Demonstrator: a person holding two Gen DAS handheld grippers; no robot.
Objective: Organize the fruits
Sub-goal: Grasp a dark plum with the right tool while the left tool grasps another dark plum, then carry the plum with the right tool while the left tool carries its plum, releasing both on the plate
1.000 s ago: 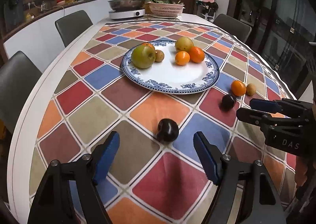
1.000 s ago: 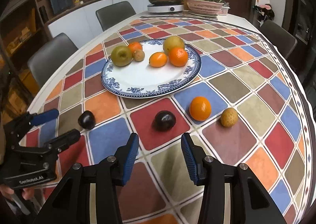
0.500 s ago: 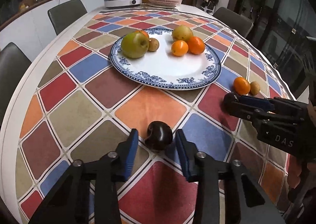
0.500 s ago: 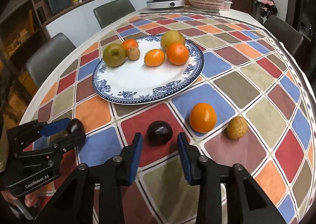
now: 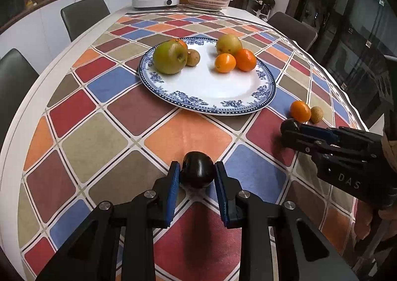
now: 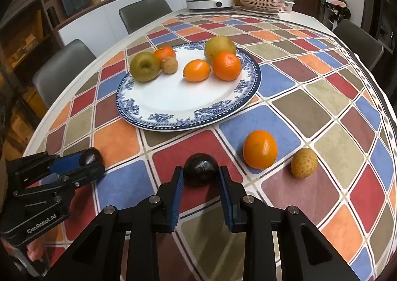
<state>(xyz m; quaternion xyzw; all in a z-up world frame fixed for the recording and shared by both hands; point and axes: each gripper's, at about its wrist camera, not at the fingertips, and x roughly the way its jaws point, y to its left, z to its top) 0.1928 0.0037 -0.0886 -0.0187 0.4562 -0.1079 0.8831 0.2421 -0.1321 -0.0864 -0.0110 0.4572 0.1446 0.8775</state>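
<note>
Now both claws, wide a second ago, clamp dark plums: left claw [image 5: 197, 174], right claw [image 6: 201, 174].

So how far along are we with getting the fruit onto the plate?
Six fruits already sit on the blue-rimmed plate. In hand: the left gripper is shut on one dark plum, and the right gripper is shut on the other dark plum, both low over the tablecloth. Left: plating those two, then the loose orange and small brown fruit.
</note>
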